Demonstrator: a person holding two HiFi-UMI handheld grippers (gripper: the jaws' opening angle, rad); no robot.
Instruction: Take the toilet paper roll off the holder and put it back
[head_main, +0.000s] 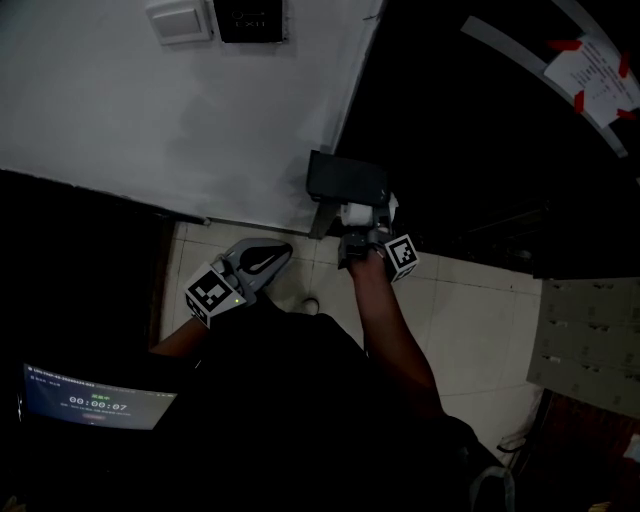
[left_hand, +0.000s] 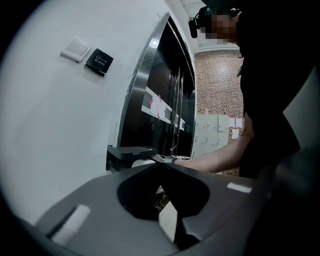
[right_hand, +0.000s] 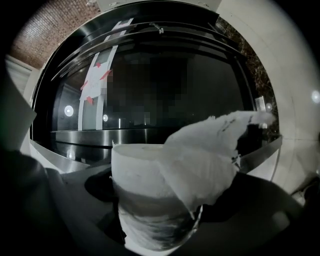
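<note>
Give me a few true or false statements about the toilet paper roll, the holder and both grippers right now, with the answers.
1. The toilet paper roll sits between the right gripper jaws. True.
2. The left gripper is holding the roll. False: its jaws are together with nothing between them, and it is back from the holder.
3. A loose sheet sticks out from the roll. True.
4. The holder is white. False: it is black, mounted on the white wall.
</note>
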